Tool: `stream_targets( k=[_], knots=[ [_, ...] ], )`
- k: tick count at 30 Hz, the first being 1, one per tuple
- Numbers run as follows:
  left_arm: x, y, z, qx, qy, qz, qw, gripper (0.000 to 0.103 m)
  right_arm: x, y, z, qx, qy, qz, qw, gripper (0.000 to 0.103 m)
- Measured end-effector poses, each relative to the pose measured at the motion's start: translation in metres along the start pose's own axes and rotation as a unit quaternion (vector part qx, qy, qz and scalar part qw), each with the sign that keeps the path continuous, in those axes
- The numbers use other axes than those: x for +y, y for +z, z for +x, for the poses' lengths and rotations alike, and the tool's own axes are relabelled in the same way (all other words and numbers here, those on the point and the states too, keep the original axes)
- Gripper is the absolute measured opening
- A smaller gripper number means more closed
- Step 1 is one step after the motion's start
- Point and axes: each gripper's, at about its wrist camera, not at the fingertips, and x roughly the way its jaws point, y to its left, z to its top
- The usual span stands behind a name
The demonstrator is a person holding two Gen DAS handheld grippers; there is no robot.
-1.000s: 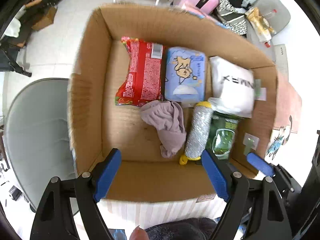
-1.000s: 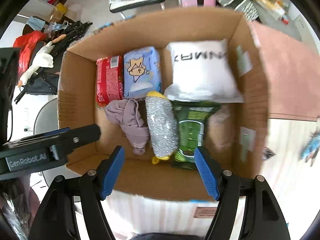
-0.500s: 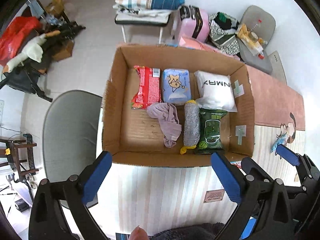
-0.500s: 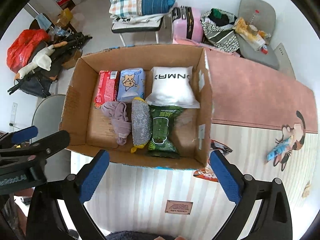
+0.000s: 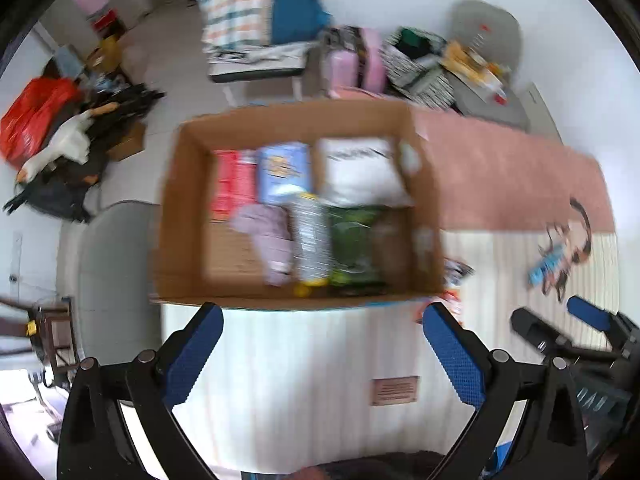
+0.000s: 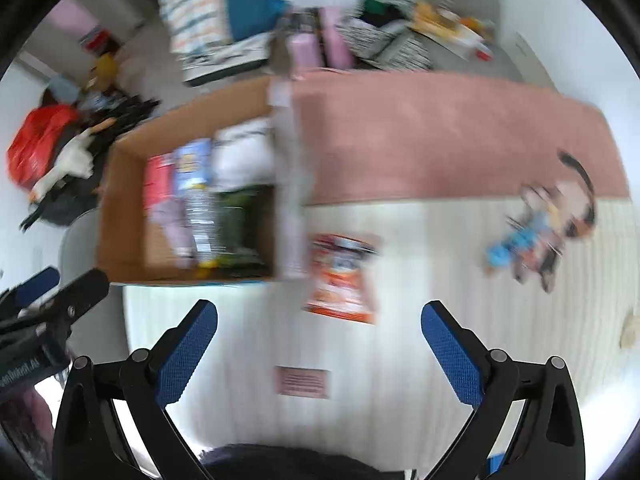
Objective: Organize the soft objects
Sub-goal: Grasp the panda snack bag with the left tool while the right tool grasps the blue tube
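A cardboard box sits on a striped mat. It holds a red packet, a blue pack, a white pillow pack, a mauve cloth, a silver roll and a green pack. An orange snack bag lies on the mat right of the box. A blue soft toy lies farther right. My left gripper is open and empty, in front of the box. My right gripper is open and empty, above the mat near the snack bag.
A pink rug lies beyond the mat. A grey chair seat is left of the box. Bags, a pink suitcase and a chair with a plaid pillow crowd the far floor. A small label is on the mat.
Both grippers have pulled back and up from the box and swung right. The box now looks smaller, and the snack bag and toy have come into the right wrist view.
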Motion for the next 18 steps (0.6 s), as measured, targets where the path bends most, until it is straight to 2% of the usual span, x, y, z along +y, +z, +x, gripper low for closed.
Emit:
stream_targets(
  k=[2,8,13,18],
  knots=[
    [-0.035,-0.003,0.026,0.029,-0.016,0.019,0.9993,0.102,-0.051,-0.002,0.007,0.009,-0.013,0.039,0.999,0.103],
    [-0.120,-0.011,0.106,0.115,-0.013,0.069,0.9909,0.100,-0.160,-0.006,0.042,0.043,-0.040,0.110,0.992,0.103],
    [-0.150,-0.011,0.161,0.163,0.000,0.052,0.9852,0.098,-0.224,-0.003,0.070,0.060,-0.041,0.148,0.986,0.103],
    [-0.163,-0.008,0.197,0.186,0.024,0.031,0.9817,0.098,-0.261,0.013,0.094,0.070,-0.032,0.187,0.979,0.103]
  ],
)
